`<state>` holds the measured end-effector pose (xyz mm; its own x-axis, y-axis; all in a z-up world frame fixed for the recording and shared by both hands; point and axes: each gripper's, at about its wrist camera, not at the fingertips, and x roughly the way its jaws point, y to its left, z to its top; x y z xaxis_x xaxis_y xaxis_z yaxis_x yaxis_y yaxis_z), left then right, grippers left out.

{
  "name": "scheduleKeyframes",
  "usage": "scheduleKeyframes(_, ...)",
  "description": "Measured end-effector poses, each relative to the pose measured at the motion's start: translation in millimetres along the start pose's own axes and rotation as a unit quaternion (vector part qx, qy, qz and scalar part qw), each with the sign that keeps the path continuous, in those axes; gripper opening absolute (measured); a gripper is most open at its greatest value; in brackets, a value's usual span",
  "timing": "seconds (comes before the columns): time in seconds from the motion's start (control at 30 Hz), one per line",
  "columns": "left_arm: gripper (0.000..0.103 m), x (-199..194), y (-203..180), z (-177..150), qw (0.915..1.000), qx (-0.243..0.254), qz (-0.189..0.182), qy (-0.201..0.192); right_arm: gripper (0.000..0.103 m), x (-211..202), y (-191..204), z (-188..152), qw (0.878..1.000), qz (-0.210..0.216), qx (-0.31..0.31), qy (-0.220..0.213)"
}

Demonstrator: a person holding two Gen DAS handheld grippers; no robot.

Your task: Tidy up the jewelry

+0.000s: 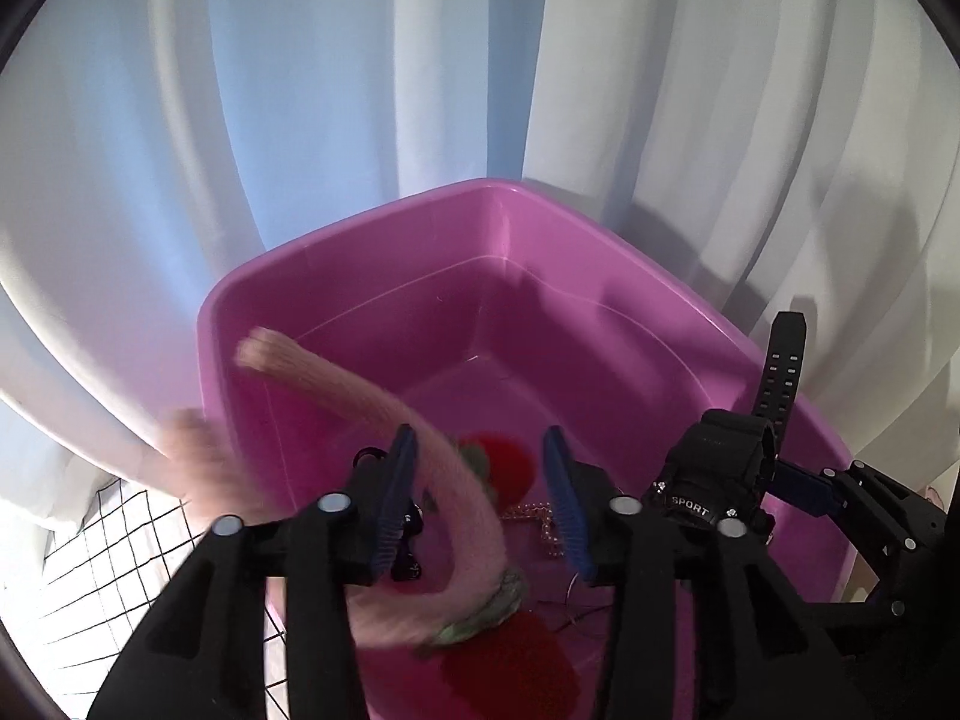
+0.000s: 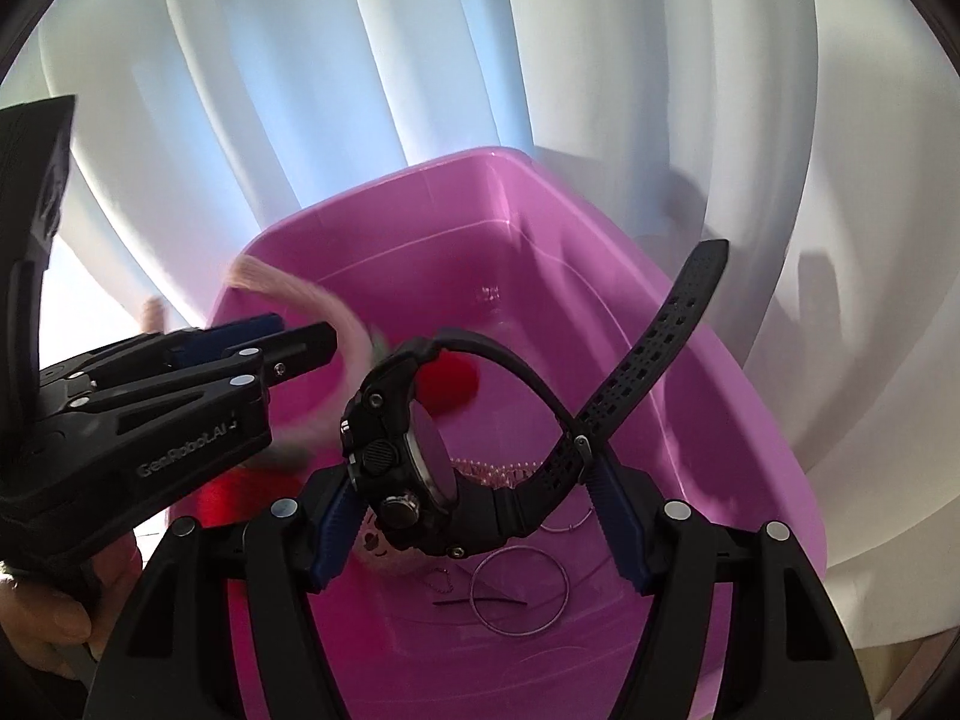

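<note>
I held both grippers over the pink tub (image 1: 372, 276) to drop jewelry inside: my left gripper (image 1: 480, 504) stood apart, the blurred pink knitted band (image 1: 384, 402) slipping free between its pads, while my right gripper (image 2: 474, 522) clamped the black sport watch (image 2: 408, 450).

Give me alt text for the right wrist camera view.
A black sport watch sits between the right gripper fingers above a pink plastic tub holding small jewelry; the left gripper is at the left, white curtains behind.
</note>
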<state>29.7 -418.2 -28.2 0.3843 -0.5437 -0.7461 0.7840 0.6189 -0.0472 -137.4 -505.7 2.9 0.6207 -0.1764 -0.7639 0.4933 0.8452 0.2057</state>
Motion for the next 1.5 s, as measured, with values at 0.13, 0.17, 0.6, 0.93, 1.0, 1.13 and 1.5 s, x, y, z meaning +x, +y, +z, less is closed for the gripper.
scheduleKeyframes(0.13, 0.085, -7.2, 6.3, 0.9, 0.9998, -0.009, 0.013, -0.009, 0.069, 2.6, -2.9, 2.4, 1.0, -0.002, 0.013, 0.014)
scheduleKeyframes(0.17, 0.086, -7.7, 8.1, 1.7, 0.9998, -0.012, 0.015, -0.007, 0.069, 4.8, -3.9, 1.1, 1.0, -0.003, 0.014, 0.016)
scheduleKeyframes(0.6, 0.093, -22.7, 22.0, -1.3, 0.999, -0.027, 0.035, -0.004, 0.07, -1.0, 2.8, 9.4, 1.0, -0.001, 0.009, 0.002)
scheduleKeyframes(0.93, 0.093, -34.0, 29.8, -3.7, 0.9982, -0.039, 0.045, -0.006, 0.07, -11.9, 11.7, 5.7, 1.0, -0.001, 0.008, -0.007)
scheduleKeyframes(1.0, 0.093, -36.7, 32.1, -4.5, 0.9978, -0.043, 0.05, -0.005, 0.07, -12.5, 13.4, 3.6, 1.0, 0.0, 0.008, -0.007)
scheduleKeyframes(1.13, 0.093, -42.8, 37.1, -6.1, 0.9973, -0.048, 0.056, -0.007, 0.07, -14.3, 19.1, 0.6, 1.0, -0.002, 0.003, -0.008)
scheduleKeyframes(1.5, 0.094, -59.3, 52.8, -13.3, 0.9961, -0.064, 0.059, -0.013, 0.07, -20.6, 37.8, -6.1, 1.0, -0.008, -0.009, -0.012)
